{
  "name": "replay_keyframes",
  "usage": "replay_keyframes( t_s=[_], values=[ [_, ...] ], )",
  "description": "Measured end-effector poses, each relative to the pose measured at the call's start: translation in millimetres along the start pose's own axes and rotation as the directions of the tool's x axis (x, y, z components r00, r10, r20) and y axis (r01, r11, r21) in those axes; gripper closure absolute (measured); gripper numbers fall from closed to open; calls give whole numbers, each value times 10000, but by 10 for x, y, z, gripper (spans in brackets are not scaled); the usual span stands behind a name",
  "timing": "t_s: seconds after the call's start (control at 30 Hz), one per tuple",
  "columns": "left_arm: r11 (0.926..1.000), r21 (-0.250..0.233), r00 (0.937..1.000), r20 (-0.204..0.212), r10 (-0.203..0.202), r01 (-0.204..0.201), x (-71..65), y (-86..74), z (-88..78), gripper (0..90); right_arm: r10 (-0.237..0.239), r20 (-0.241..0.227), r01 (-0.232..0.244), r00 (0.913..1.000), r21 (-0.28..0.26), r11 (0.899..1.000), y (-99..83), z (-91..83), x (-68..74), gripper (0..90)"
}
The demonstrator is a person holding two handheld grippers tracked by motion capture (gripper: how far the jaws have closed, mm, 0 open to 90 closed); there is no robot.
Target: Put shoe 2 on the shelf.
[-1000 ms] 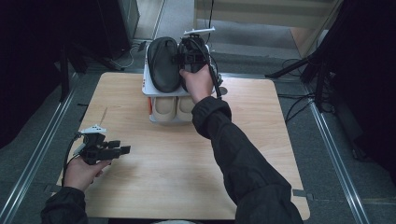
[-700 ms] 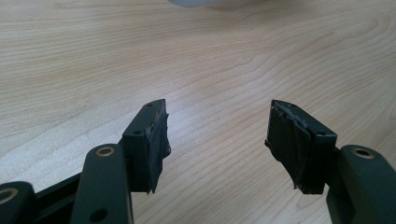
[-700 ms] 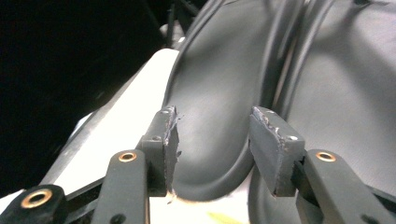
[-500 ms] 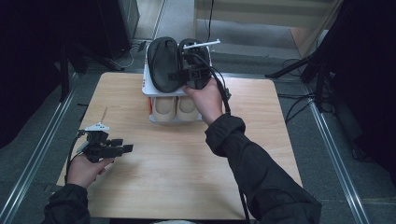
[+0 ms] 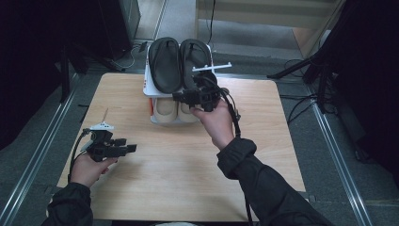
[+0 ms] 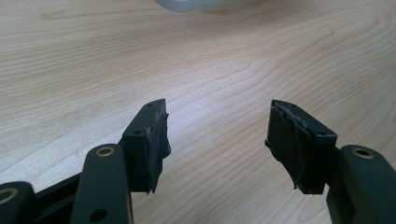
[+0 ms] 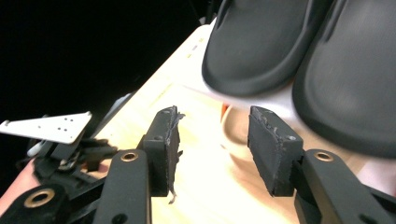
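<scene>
Two black sandals [image 5: 181,61] lie on the rack [image 5: 149,84] just beyond the right tool [image 5: 181,97] — released, nothing between its pads.

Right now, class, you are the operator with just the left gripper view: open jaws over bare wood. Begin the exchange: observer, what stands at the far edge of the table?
Observer: A white rack, with a pair of black sandals on its top shelf.
Operator: Is anything underneath them?
Observer: Yes, a pair of beige shoes on the lower level.
Operator: And where is the right gripper?
Observer: It is in front of the rack, with its jaws open and nothing between them.
</scene>
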State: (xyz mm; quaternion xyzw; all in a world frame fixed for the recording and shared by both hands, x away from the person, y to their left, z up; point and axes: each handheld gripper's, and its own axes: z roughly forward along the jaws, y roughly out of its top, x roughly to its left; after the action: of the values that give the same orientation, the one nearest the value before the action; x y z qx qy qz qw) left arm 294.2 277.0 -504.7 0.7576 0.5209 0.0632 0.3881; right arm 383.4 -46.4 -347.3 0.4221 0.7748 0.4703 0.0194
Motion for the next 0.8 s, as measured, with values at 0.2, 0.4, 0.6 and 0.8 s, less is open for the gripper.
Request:
replay_keyframes(
  t_s=[0.2, 0.4, 0.6, 0.8],
  values=[
    [9997, -164, 9998, 68, -182, 183, 3, 24, -11, 385, 0, -346, 6, 9994, 174, 9998, -264, -15, -51, 528],
    [9999, -125, 10000, -10, -70, 70, -18, 24, 11, 387, -397, -680, 410, 9969, 175, 9990, -500, 13, -154, 515],
    [10000, -68, 9999, -103, -34, 33, -25, 23, 17, 390, -431, -736, 452, 9964, 266, 9986, -721, 51, -245, 513],
    [10000, -34, 9999, -125, -40, 40, -34, 19, 29, 389, -487, -1253, 512, 9909, 167, 9985, -885, 67, -354, 477]
  ],
)
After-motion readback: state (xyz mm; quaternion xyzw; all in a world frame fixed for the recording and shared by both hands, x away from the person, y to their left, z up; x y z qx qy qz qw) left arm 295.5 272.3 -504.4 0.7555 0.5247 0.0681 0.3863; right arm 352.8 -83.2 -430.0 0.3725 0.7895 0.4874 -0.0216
